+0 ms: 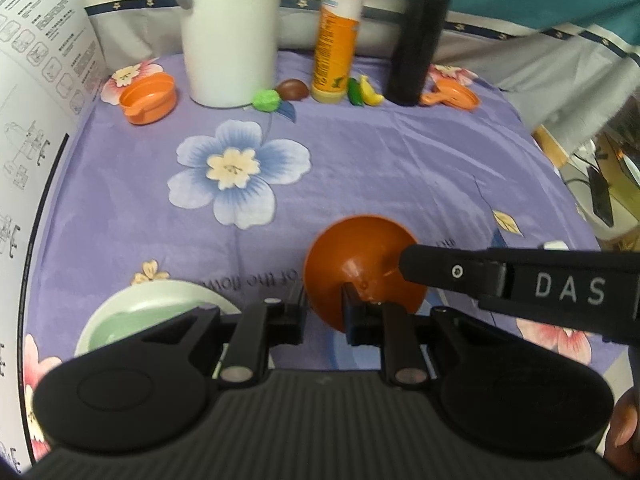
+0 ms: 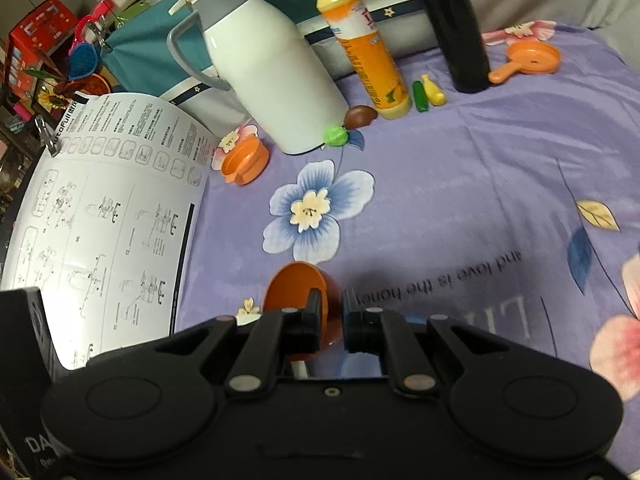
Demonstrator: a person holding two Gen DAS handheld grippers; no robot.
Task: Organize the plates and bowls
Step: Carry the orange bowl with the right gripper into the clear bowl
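An orange-brown bowl [image 1: 352,260] is held tilted above the purple flowered cloth. My right gripper [image 2: 330,320] is shut on its rim, one finger inside and one outside; the bowl also shows in the right wrist view [image 2: 294,292]. In the left wrist view the right gripper's finger [image 1: 448,270] reaches in from the right. My left gripper [image 1: 322,312] has its jaws a little apart with the bowl's near rim between them; whether they touch it is unclear. A pale green plate [image 1: 140,308] lies on the cloth at the lower left.
At the back stand a white jug [image 1: 230,32], an orange bottle [image 1: 336,40] and a black flask [image 1: 416,40]. Small orange toy pots [image 1: 148,98] [image 1: 454,96] and toy food [image 1: 266,100] lie near them. A printed manual [image 2: 104,208] covers the left side.
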